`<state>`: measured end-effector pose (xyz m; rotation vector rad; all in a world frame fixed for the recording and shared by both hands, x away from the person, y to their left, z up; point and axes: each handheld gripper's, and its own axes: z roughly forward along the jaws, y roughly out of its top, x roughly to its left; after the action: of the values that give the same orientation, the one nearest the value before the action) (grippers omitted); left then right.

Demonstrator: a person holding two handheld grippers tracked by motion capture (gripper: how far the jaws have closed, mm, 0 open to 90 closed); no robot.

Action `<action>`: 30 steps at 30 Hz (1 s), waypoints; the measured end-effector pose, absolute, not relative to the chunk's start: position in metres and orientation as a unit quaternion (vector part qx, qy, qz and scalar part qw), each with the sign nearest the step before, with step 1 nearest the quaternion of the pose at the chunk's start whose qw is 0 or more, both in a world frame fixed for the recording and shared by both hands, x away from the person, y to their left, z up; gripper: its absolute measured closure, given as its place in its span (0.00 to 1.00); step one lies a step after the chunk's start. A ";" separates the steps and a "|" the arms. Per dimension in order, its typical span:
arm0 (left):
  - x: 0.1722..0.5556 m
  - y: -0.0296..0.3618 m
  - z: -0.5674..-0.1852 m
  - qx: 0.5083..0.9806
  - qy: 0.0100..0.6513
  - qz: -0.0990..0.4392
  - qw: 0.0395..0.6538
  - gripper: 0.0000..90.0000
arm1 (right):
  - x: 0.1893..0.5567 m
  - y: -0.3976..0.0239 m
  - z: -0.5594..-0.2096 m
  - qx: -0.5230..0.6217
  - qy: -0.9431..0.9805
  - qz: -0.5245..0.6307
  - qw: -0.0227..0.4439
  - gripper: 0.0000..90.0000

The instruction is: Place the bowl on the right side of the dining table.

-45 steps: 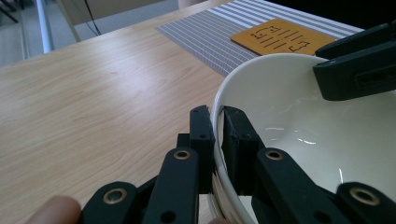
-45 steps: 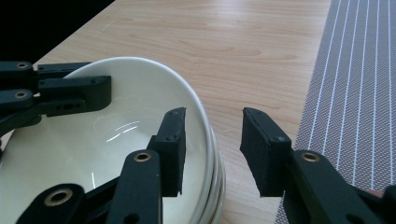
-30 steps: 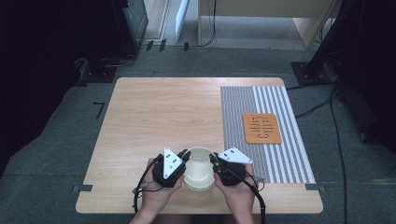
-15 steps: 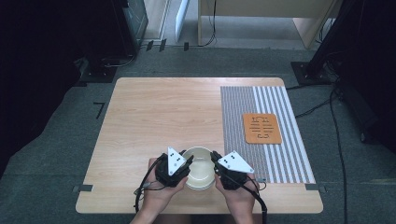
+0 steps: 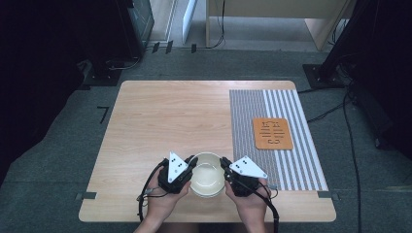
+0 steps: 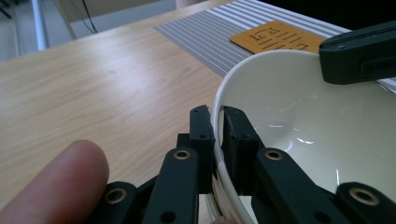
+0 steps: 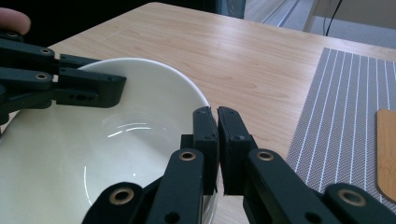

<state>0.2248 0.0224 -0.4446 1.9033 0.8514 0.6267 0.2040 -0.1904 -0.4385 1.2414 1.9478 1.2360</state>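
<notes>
Item: white ceramic bowl (image 5: pixel 207 174), empty, glazed; lower centre of the high view, near the front edge of the wooden surface (image 5: pixel 170 116). Whether its base rests on the wood or hangs just clear cannot be told.

Left gripper (image 5: pixel 190 164): clamped on the bowl's left rim. In the left gripper view one of its fingers (image 6: pixel 202 135) lies outside the wall and the other inside, the rim pinched between them.

Right gripper (image 5: pixel 224 166): clamped on the opposite rim. In the right gripper view its fingers (image 7: pixel 207 135) stand almost together, the thin rim caught between.

Step in hand (judged): a two-point carry of the bowl, perhaps toward the striped placemat (image 5: pixel 272 138) at right, where an orange wooden coaster (image 5: pixel 272 133) lies well apart from the bowl.

Handling advice: keep both grips level and move them as a pair; a twist of one against the other could slip the smooth rim out. Raise evenly, hold the spacing constant, and set down flat before easing either grip.

Pose: both hands enter from the bottom edge, each wrapped around its gripper body, grey plates uppermost, grippers angled inward toward each other across the bowl. A fingertip (image 6: pixel 56 182) of the left hand shows at lower left of the left gripper view.
</notes>
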 end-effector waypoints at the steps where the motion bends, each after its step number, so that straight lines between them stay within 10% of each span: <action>1: 0.224 0.023 -0.445 0.773 0.344 0.258 0.467 0.93 | 0.205 -0.191 -0.438 0.462 0.717 0.456 0.254 0.97; 30: 0.189 0.027 -0.422 0.678 0.285 0.407 0.542 0.93 | 0.206 -0.179 -0.425 0.537 0.682 0.474 0.149 0.82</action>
<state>0.1886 0.0274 -0.4216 1.6090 0.6775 0.9658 0.2058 -0.1787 -0.4252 1.5450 1.9599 1.3624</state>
